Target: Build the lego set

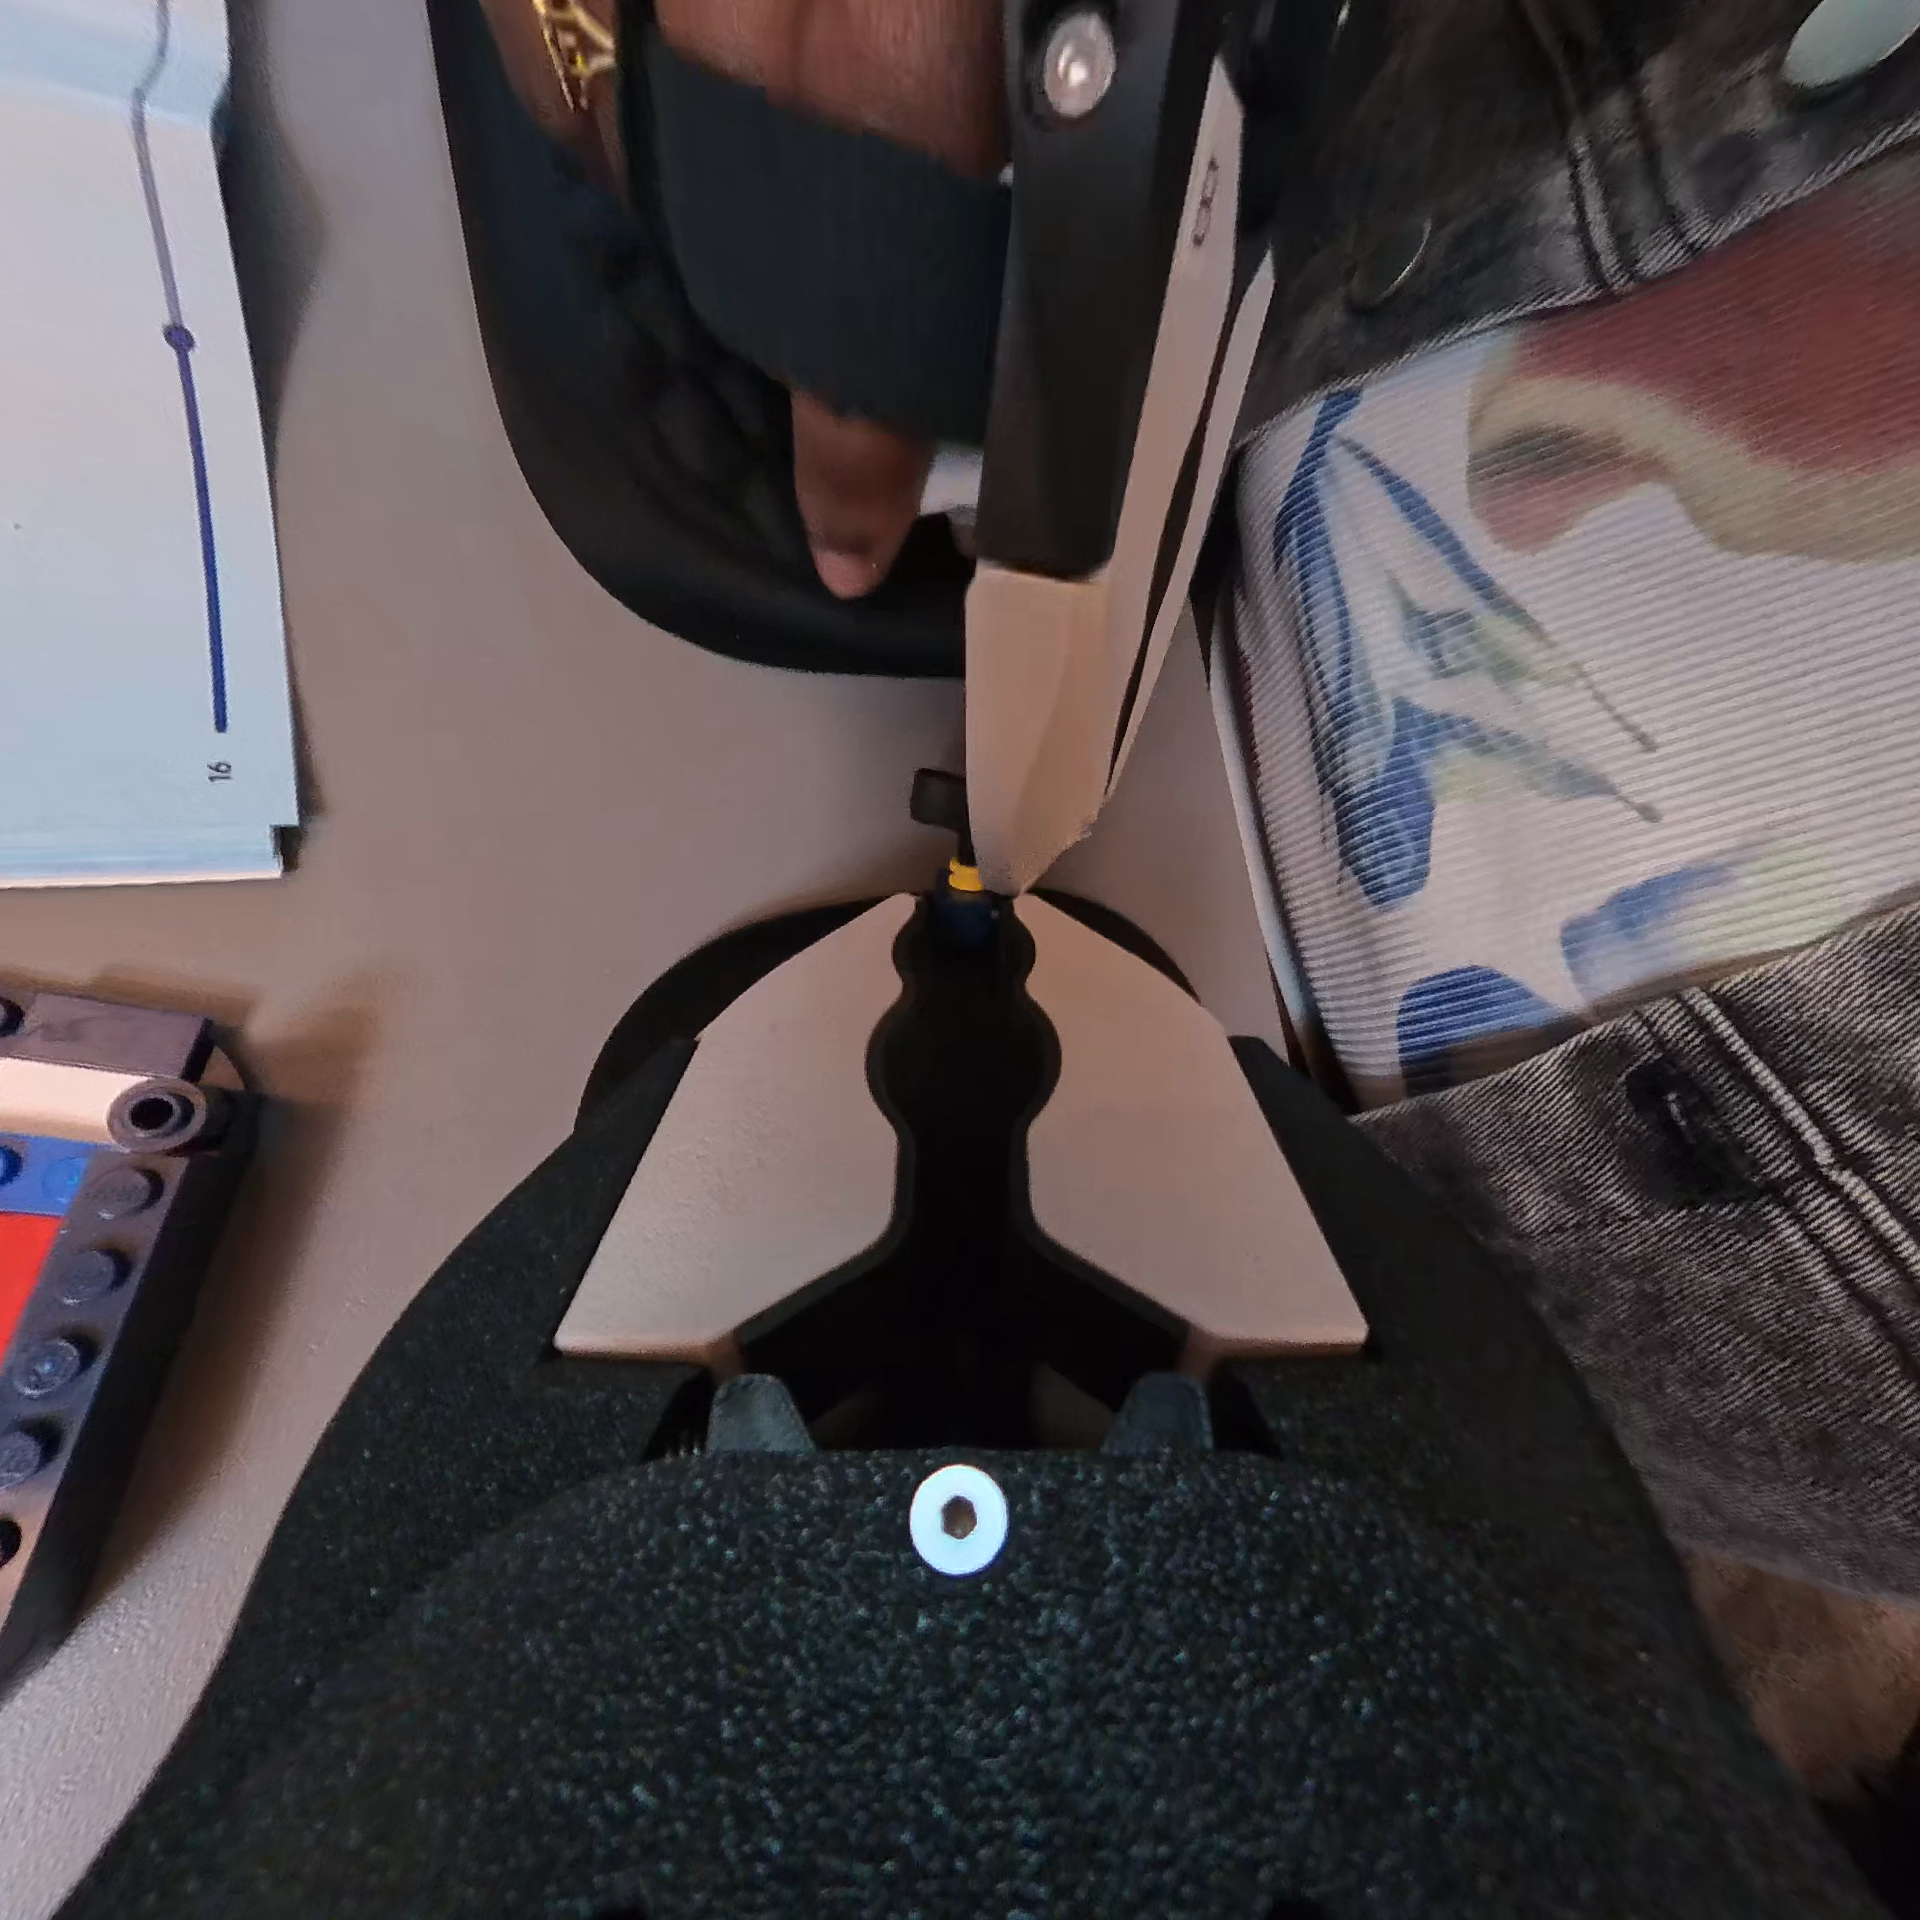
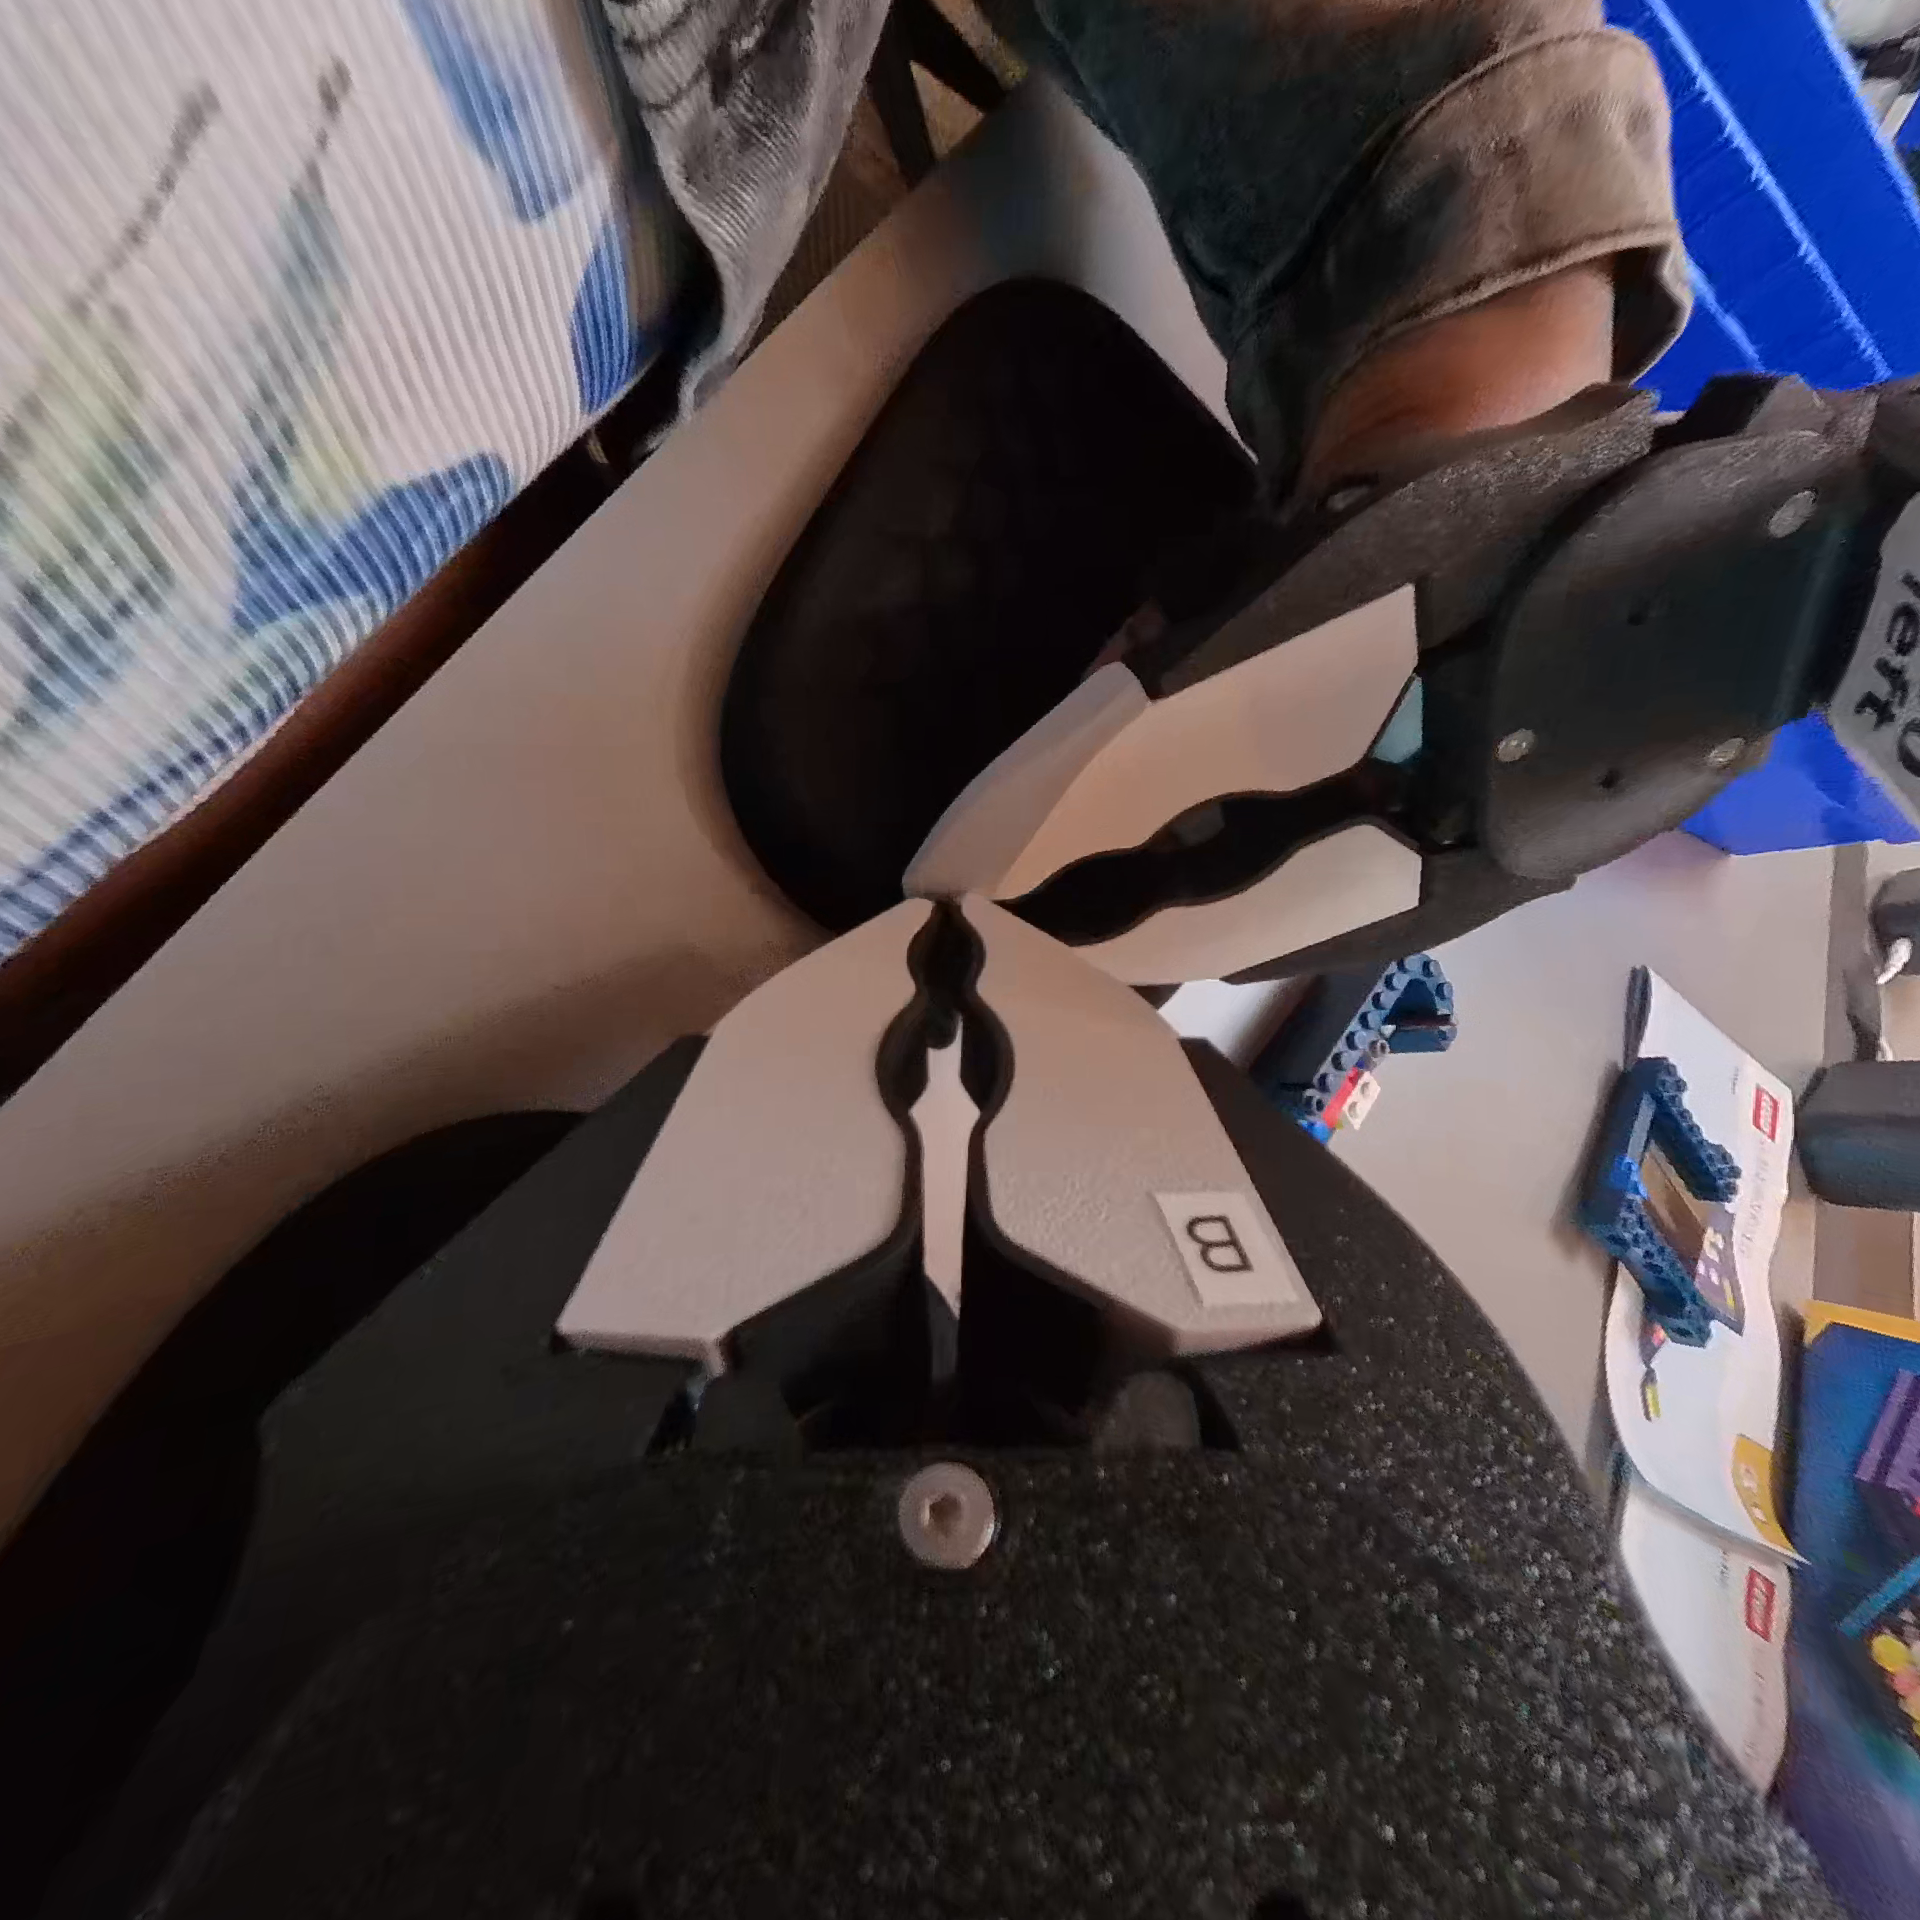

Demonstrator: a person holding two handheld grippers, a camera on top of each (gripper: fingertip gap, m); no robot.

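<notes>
Left wrist view: looks down steeply, close over the table (image 1: 540,727), along its own fingers toward 12 o'clock. Right wrist view: tilted, equally close, table edge (image 2: 343,665) running diagonally. Shared: the two fingertip sets meeting at centre, the dark mat (image 1: 582,436), the striped shirt (image 2: 156,395).

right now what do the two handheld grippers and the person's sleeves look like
Both grippers share one build: a grainy black body, a screw in the middle, and two pale beige fingers with wavy black inner edges. The right gripper carries a small white sticker on one finger. The left gripper is seen across with a grey labelled base. The sleeve is dark washed denim.
</notes>
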